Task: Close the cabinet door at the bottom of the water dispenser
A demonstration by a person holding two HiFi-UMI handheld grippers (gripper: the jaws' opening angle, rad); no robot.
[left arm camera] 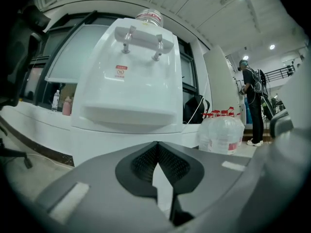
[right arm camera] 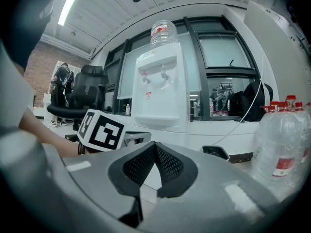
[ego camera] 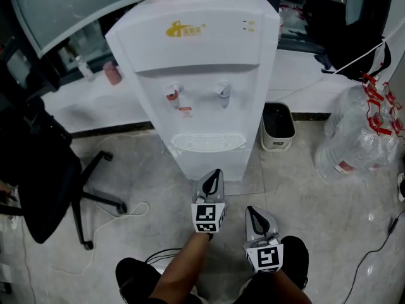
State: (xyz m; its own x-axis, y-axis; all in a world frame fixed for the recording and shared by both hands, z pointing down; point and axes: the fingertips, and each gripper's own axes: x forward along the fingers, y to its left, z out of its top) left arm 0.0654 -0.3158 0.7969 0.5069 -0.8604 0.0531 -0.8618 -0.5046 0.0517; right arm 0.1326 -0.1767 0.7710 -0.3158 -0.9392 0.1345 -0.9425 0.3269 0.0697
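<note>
1. Squarely ahead, the white dispenser [ego camera: 202,56] stands on the floor [ego camera: 145,170]; its cabinet front [ego camera: 212,160] looks flush and shut.
2. Left tongs [ego camera: 216,173] hover just before the dispenser's base, tips together, holding nothing.
3. Right tongs [ego camera: 249,210] hang farther back from the dispenser, tips likewise together, empty.
4. A bin [ego camera: 278,126] and bottles [ego camera: 357,138] stand to the dispenser's right in the head view, and a chair [ego camera: 38,163] to its left.

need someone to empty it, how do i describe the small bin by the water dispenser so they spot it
Start at the white water dispenser against the white ledge. On the floor just to its right, seen from the front, stands a small waste bin. Unlike the clear water jugs further right, it is squat, pale-sided and dark inside.
</note>
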